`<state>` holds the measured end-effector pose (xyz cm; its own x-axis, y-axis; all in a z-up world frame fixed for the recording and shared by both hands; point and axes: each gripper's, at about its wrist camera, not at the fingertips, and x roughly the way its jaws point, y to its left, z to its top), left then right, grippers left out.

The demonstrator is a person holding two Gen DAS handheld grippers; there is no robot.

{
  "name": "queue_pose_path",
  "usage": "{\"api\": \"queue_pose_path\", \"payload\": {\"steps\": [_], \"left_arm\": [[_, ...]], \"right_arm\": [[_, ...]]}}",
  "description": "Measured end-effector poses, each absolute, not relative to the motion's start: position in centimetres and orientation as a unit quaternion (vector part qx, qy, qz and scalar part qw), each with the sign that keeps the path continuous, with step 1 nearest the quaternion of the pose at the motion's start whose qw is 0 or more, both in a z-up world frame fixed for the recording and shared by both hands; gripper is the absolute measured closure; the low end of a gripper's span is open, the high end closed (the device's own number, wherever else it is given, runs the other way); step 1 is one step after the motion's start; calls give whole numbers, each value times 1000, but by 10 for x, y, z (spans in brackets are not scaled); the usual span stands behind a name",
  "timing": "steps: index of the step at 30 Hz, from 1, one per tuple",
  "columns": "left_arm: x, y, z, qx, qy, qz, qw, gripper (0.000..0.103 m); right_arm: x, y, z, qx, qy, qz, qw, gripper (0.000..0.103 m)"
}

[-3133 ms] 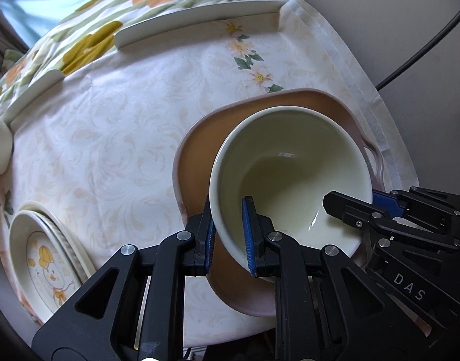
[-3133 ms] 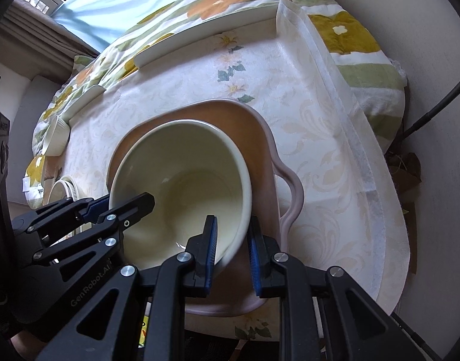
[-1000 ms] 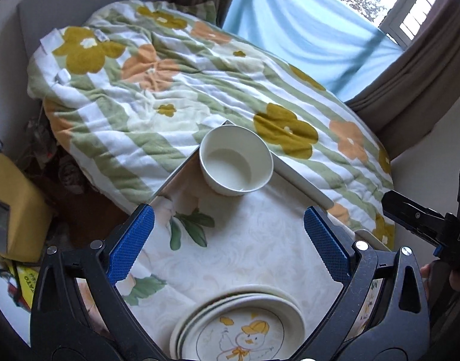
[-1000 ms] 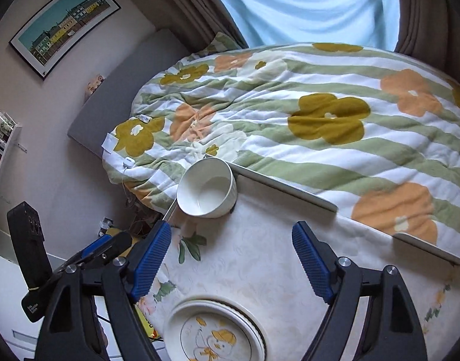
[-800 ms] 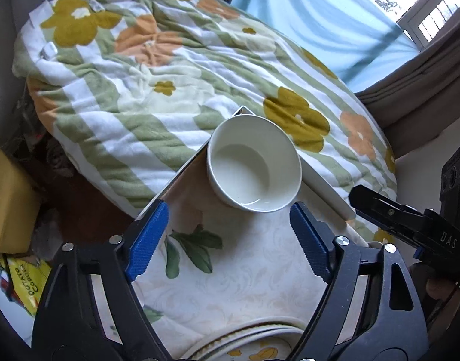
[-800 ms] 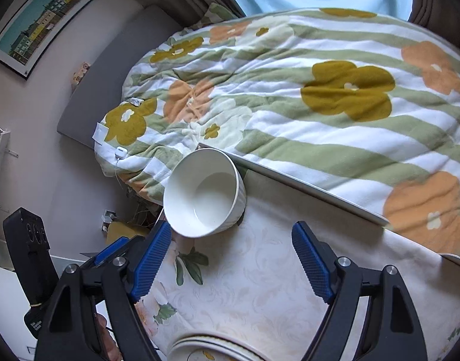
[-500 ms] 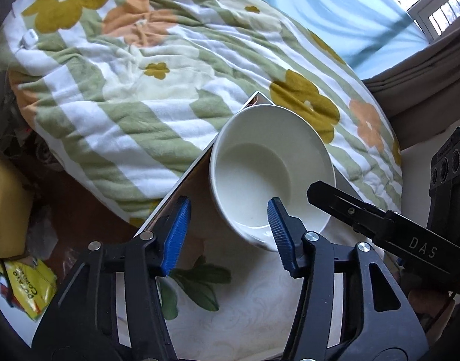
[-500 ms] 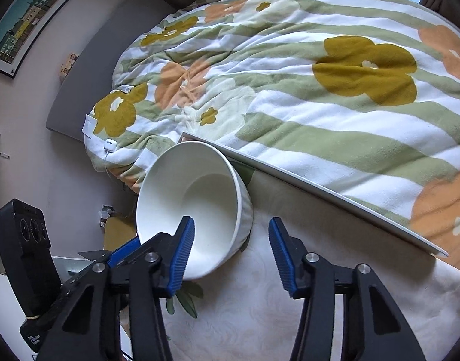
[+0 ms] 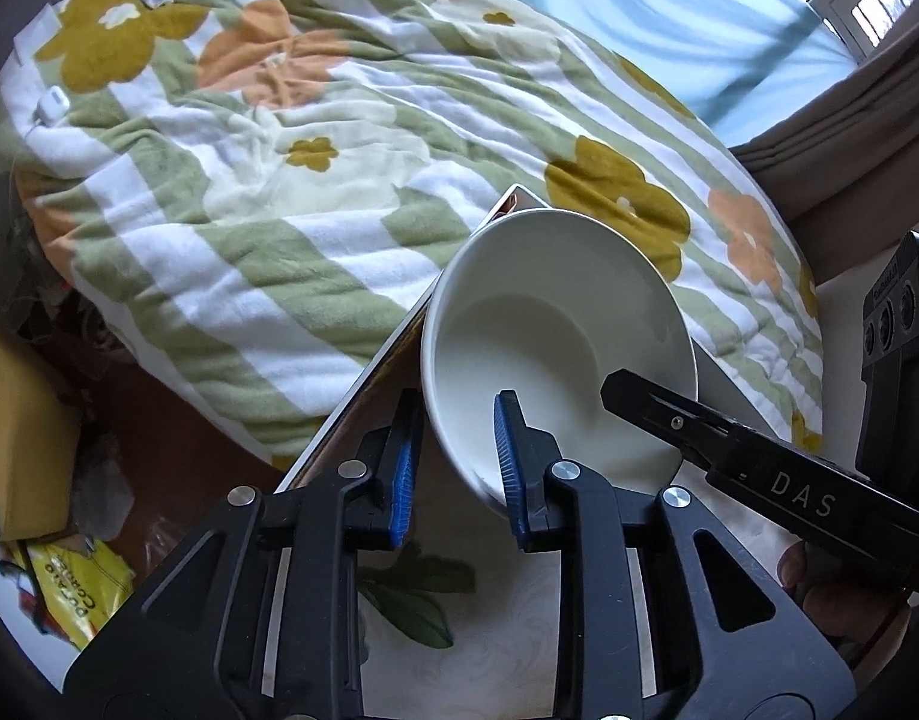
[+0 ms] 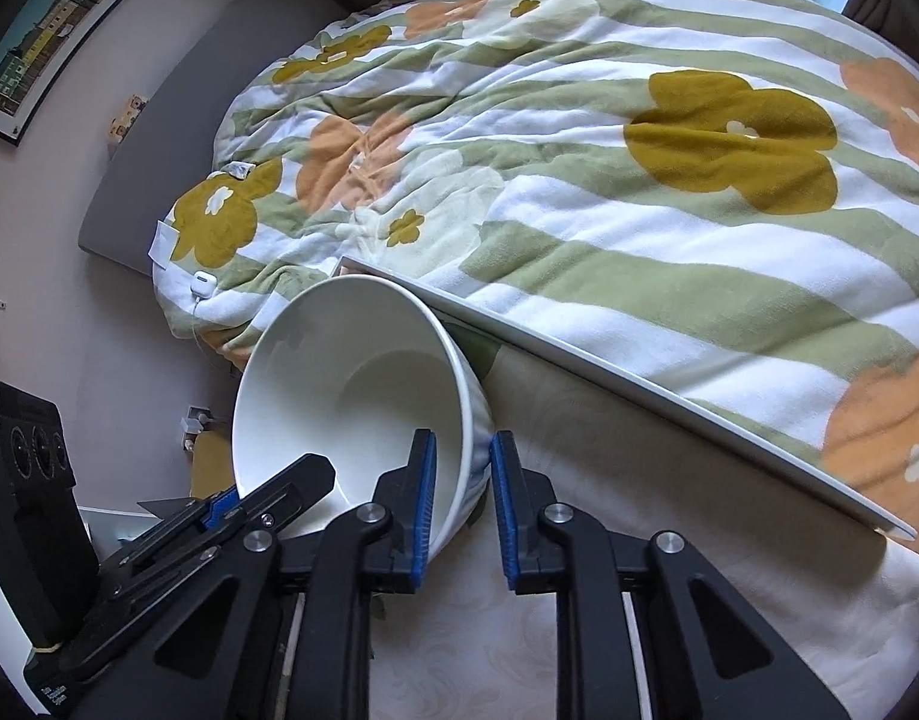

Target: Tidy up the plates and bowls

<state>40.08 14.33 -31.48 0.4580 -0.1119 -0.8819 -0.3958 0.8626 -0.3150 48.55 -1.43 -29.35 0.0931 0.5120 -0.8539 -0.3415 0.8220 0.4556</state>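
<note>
A white bowl (image 9: 555, 348) (image 10: 351, 408) stands at the far corner of the cloth-covered table (image 9: 519, 612), beside the bed. My left gripper (image 9: 456, 474) is at its near left rim, its jaws closing. One blue pad is outside the wall and one inside, and both press on it. My right gripper (image 10: 462, 504) is at the near right rim, its jaws closing the same way around the ribbed wall. Each gripper shows in the other's view: the right gripper (image 9: 729, 450) reaches into the bowl from the right, and the left gripper (image 10: 267, 498) from the lower left.
A bed with a green-striped flowered blanket (image 9: 291, 192) lies right behind the table. A white raised strip (image 10: 639, 396) borders the table's far edge. On the floor at the left lies a yellow snack bag (image 9: 69, 588). A framed picture (image 10: 57, 18) hangs on the wall.
Both grippers came down and forward from above the table to the bowl. Their wide-open jaws narrowed onto its rim. The stack of plates dropped out of view.
</note>
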Motion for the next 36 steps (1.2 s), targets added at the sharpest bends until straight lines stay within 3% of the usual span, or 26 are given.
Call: {"api": "queue_pose_path", "payload": {"steps": [9, 21, 27, 36], "left_arm": [[376, 110, -255, -202, 476, 83, 852, 81], [277, -10, -163, -166, 426, 34, 889, 81], [224, -94, -152, -153, 429, -12, 890, 81], [179, -203, -173, -137, 473, -92, 865, 81]], "right_arm": [[457, -42, -251, 91, 571, 301, 758, 86], [351, -159, -159, 116, 506, 281, 807, 86], [286, -237, -136, 111, 491, 240, 830, 86], [216, -348, -151, 132, 511, 166, 833, 86]]}}
